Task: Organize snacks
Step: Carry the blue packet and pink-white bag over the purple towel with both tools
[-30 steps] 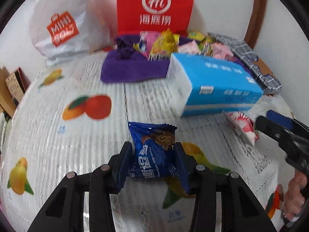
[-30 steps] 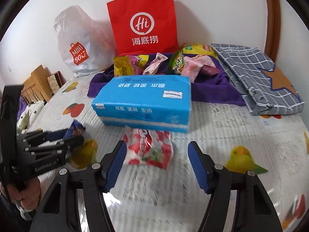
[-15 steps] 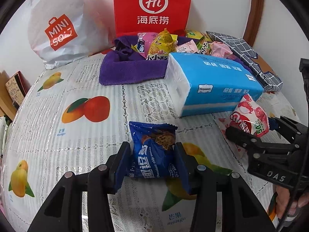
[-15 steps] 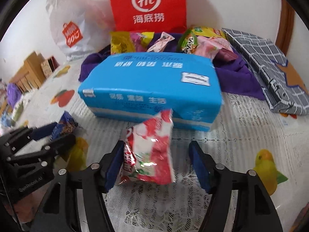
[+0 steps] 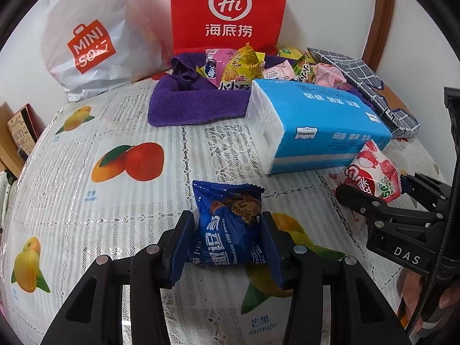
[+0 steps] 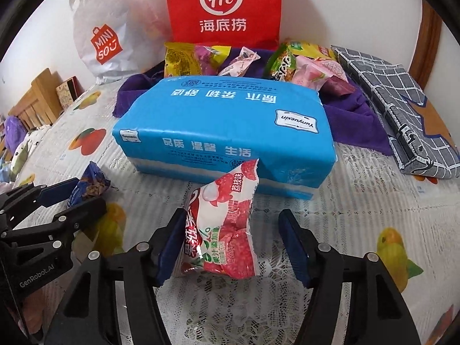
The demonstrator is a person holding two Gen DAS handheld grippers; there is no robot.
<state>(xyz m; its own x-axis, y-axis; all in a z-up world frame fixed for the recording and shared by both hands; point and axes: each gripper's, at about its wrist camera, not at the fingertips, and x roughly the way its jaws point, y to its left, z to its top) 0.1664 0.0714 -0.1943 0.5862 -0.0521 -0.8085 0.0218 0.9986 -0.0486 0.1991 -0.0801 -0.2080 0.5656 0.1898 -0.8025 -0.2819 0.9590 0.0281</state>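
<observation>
Item one: I am gripping the blue cookie packet in my left gripper, jaws pressing both its sides, low over the bench. Item two: my right gripper is closing its jaws around the red-and-white lychee snack pouch; the right pad is standing clear of it. The pouch is leaning against the blue tissue pack.
</observation>
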